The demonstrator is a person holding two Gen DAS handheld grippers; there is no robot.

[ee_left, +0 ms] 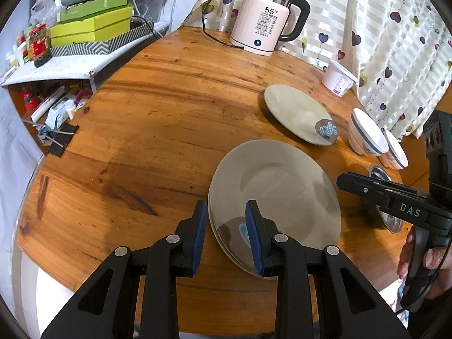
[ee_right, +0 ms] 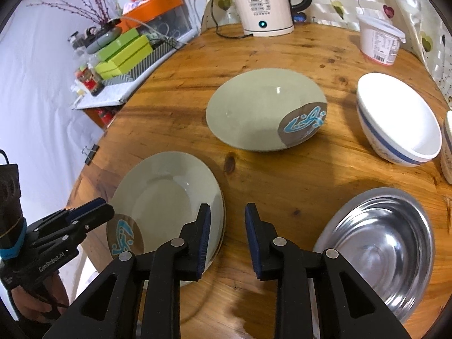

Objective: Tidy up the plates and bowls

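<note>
A stack of two grey plates lies on the round wooden table; it also shows in the right wrist view. My left gripper is open, its jaws either side of the stack's near rim, not clamped. A third grey plate with a blue mark lies farther back, also in the right wrist view. Two white bowls with blue bands stand at right; one shows large in the right wrist view. A steel bowl sits near right. My right gripper is open and empty between stack and steel bowl.
A white electric kettle with its cord stands at the table's far edge. A white tub is by the heart-print curtain. A cluttered shelf with green boxes adjoins the table's left side.
</note>
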